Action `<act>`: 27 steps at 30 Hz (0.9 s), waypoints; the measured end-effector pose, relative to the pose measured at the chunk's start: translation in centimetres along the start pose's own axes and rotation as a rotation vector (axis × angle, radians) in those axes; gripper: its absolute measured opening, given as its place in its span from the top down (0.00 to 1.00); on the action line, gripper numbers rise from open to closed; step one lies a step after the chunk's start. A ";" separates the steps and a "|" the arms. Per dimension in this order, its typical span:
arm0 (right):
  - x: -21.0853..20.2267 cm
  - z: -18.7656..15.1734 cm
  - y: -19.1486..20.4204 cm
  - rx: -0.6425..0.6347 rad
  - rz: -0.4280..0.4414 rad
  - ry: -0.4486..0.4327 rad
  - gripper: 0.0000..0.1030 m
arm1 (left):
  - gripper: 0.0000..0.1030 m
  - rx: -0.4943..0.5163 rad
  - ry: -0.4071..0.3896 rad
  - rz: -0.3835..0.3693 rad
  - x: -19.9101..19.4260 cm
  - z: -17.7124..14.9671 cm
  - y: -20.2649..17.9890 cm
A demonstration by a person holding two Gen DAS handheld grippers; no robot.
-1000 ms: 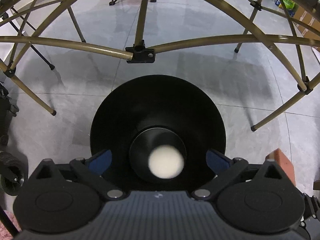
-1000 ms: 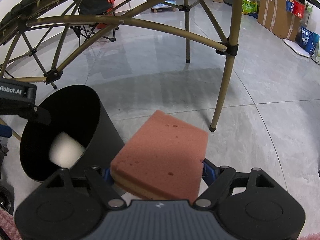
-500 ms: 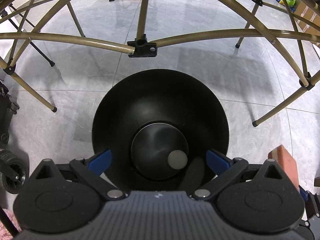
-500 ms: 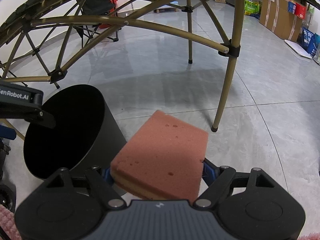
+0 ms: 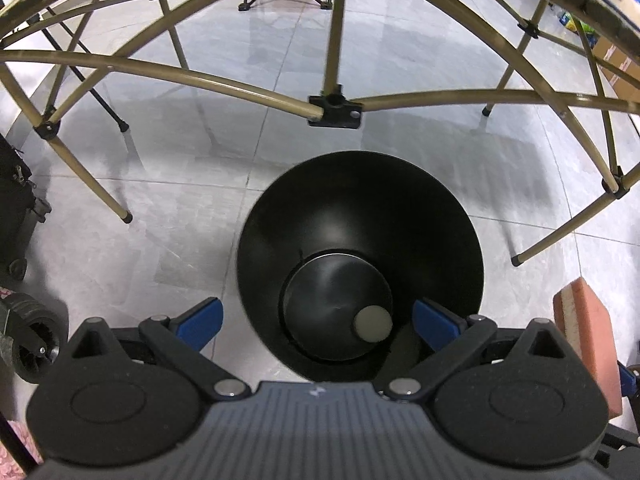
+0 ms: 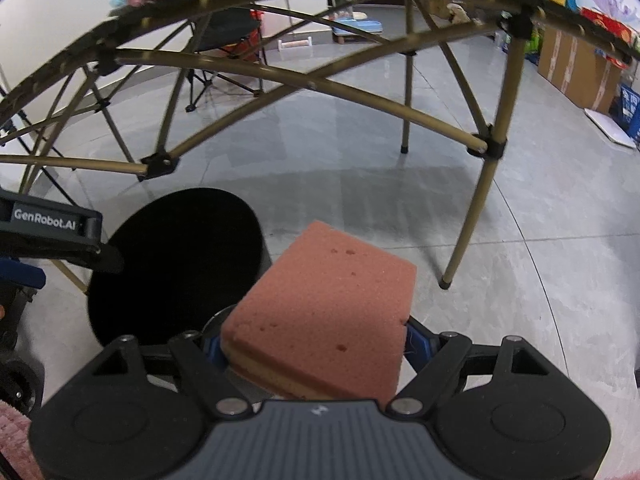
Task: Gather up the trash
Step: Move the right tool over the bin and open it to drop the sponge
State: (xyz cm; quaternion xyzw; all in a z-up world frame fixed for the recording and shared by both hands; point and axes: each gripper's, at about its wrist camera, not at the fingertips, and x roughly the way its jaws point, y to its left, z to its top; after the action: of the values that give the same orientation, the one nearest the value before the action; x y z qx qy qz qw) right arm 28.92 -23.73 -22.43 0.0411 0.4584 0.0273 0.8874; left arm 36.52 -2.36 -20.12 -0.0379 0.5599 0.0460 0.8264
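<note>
From the left wrist view, we look steeply down into a black bin (image 5: 360, 240) standing on the grey tiled floor (image 5: 180, 208), under the brass-coloured legs of a folding frame (image 5: 336, 40). A small pale round piece (image 5: 372, 323) lies at the bottom of the bin. Our left gripper (image 5: 316, 320) hangs above the rim, its jaws spread wide with nothing between them.

From the right wrist view, our right gripper (image 6: 308, 344) has its jaws clamped on both sides of a pink sponge (image 6: 320, 312), which sits just right of the bin's dark mouth and not yet over it. To drop it cleanly, we judge it best to carry the sponge left until it hangs fully over the opening, clear of the left gripper, and only then part the jaws.
</note>
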 end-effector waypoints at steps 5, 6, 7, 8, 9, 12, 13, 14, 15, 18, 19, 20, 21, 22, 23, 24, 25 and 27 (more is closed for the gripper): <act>-0.8 1.1 2.0 -0.031 0.026 -0.017 0.22 | 0.00 -0.025 -0.022 0.003 -0.9 -0.1 2.1; -0.8 1.3 2.5 -0.039 0.035 -0.018 0.22 | 0.00 -0.033 -0.025 0.004 -1.0 -0.1 2.6; -0.8 1.6 2.9 -0.047 0.042 -0.019 0.22 | 0.00 -0.041 -0.029 0.008 -1.1 -0.2 3.1; -0.8 1.8 3.5 -0.057 0.050 -0.018 0.22 | 0.00 -0.048 -0.034 0.014 -1.3 -0.3 3.6; -0.8 2.0 4.0 -0.067 0.056 -0.018 0.22 | 0.00 -0.055 -0.039 0.021 -1.4 -0.3 4.1; -0.4 2.7 5.6 -0.097 0.078 -0.012 0.22 | 0.00 -0.081 -0.049 0.033 -1.7 -0.4 5.8; -0.3 2.8 6.1 -0.103 0.083 -0.011 0.22 | 0.00 -0.091 -0.052 0.041 -1.8 -0.5 6.4; -0.1 3.1 6.6 -0.109 0.088 -0.009 0.22 | 0.00 -0.099 -0.053 0.045 -1.9 -0.5 6.9; 0.1 3.2 7.1 -0.114 0.094 -0.005 0.22 | 0.00 -0.110 -0.054 0.048 -2.0 -0.5 7.6; 0.9 3.8 8.7 -0.135 0.112 0.011 0.22 | 0.00 -0.139 -0.064 0.055 -2.3 -0.7 9.5; 1.1 4.0 9.3 -0.140 0.118 0.015 0.22 | 0.00 -0.149 -0.067 0.057 -2.5 -0.8 10.1; 1.5 4.2 9.8 -0.144 0.124 0.021 0.22 | 0.00 -0.157 -0.068 0.058 -2.6 -0.9 10.7; 1.8 4.3 10.2 -0.145 0.130 0.027 0.22 | 0.00 -0.165 -0.069 0.058 -2.7 -0.9 11.2; 2.1 4.5 10.6 -0.145 0.135 0.034 0.22 | 0.00 -0.173 -0.071 0.061 -2.8 -1.1 11.8; 2.4 4.8 11.0 -0.143 0.143 0.042 0.22 | 0.00 -0.179 -0.074 0.064 -2.9 -1.2 12.2; 2.7 4.8 11.3 -0.143 0.149 0.049 0.22 | 0.00 -0.184 -0.077 0.068 -3.0 -1.2 12.6; 3.0 5.0 11.5 -0.142 0.154 0.056 0.22 | 0.00 -0.191 -0.080 0.073 -3.0 -1.3 13.0; 3.7 5.2 12.1 -0.140 0.163 0.074 0.22 | 0.00 -0.204 -0.082 0.081 -3.0 -1.5 13.8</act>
State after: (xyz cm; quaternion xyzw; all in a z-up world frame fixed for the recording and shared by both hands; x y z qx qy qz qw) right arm 35.23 -11.60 -21.26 0.0152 0.4829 0.1329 0.8654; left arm 32.44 11.04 -18.06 -0.0973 0.5194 0.1374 0.8378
